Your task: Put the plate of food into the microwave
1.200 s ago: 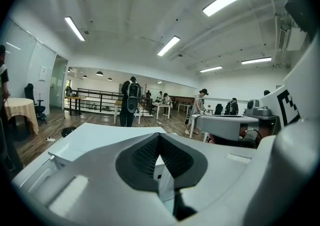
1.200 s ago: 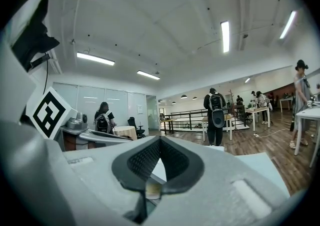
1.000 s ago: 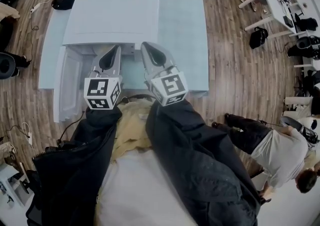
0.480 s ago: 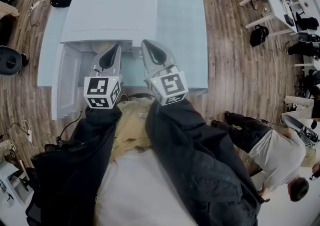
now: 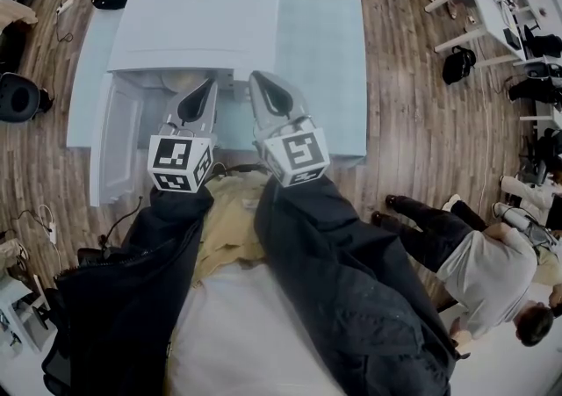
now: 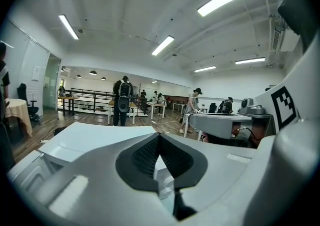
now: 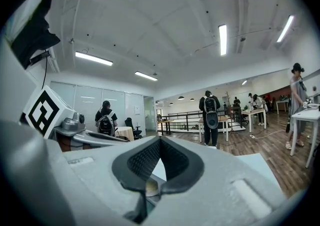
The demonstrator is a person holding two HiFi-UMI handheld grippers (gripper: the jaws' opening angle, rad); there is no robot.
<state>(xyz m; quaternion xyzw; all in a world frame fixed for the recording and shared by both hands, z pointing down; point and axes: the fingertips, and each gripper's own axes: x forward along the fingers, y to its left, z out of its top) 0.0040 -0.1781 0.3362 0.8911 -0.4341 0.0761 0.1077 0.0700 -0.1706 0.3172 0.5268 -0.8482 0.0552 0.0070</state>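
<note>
Pointing toward 12 o'clock in the head view, the left tongs (image 5: 208, 84) and right tongs (image 5: 255, 79) sit side by side at the front of the white microwave (image 5: 198, 30), which stands on the pale desk (image 5: 320, 52). Both pairs are pressed together at the tips with nothing between them. The microwave's door (image 5: 114, 144) hangs open toward 9 o'clock. Only a tan sliver of the plate of food (image 5: 180, 81) shows, inside the cavity at 10 o'clock of the left tongs.
</note>
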